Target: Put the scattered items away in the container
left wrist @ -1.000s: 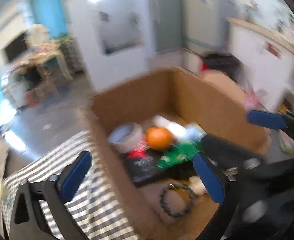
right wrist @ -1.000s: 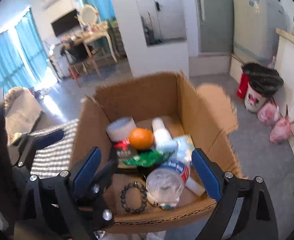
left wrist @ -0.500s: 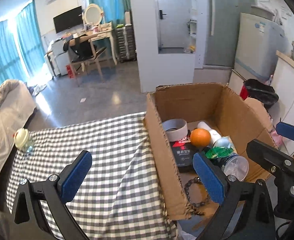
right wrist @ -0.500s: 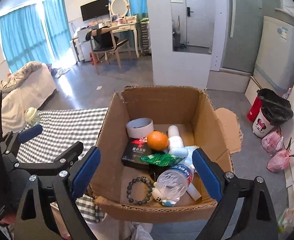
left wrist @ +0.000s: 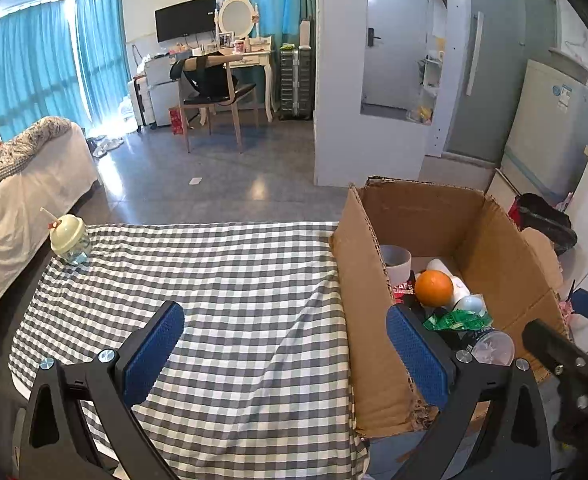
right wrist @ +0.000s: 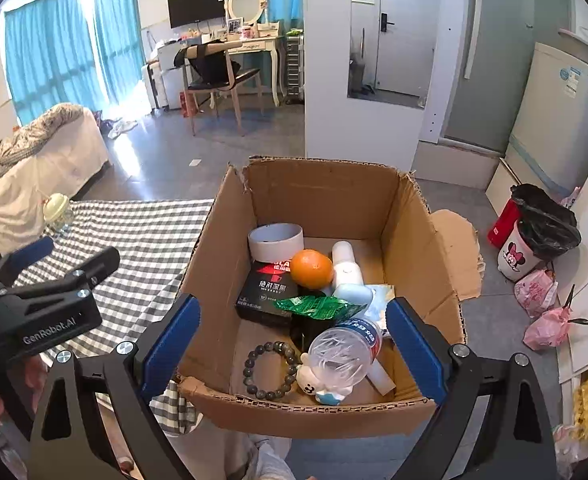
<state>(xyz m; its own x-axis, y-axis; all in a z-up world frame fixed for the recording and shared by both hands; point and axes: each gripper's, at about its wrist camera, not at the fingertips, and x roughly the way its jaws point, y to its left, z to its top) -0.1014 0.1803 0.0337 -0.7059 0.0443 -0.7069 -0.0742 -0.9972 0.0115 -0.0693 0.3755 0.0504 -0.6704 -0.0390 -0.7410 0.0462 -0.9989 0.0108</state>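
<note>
An open cardboard box [right wrist: 330, 196] [left wrist: 368, 308] stands at the right edge of a checked tablecloth [left wrist: 222, 300]. In it lie an orange [right wrist: 312, 269], a tape roll [right wrist: 276, 242], a black packet [right wrist: 268, 294], a green wrapper [right wrist: 320, 306], a clear bottle [right wrist: 344, 354], a bead bracelet [right wrist: 270, 370] and a white tube [right wrist: 346, 266]. A small cream-lidded cup [left wrist: 70, 240] stands on the cloth's far left corner. My left gripper [left wrist: 286, 348] is open and empty over the cloth. My right gripper [right wrist: 292, 344] is open and empty above the box's near edge.
A bed [left wrist: 22, 184] lies left of the table. A chair [left wrist: 214, 100] and desk stand across the floor. A white partition wall [left wrist: 374, 80], a fridge [left wrist: 554, 128] and a black-bagged bin [right wrist: 542, 228] are on the right. Pink bags [right wrist: 546, 312] lie on the floor.
My left gripper has pulled back left out of the box to over the cloth. My right gripper has risen and drawn back from the box. Both stay open.
</note>
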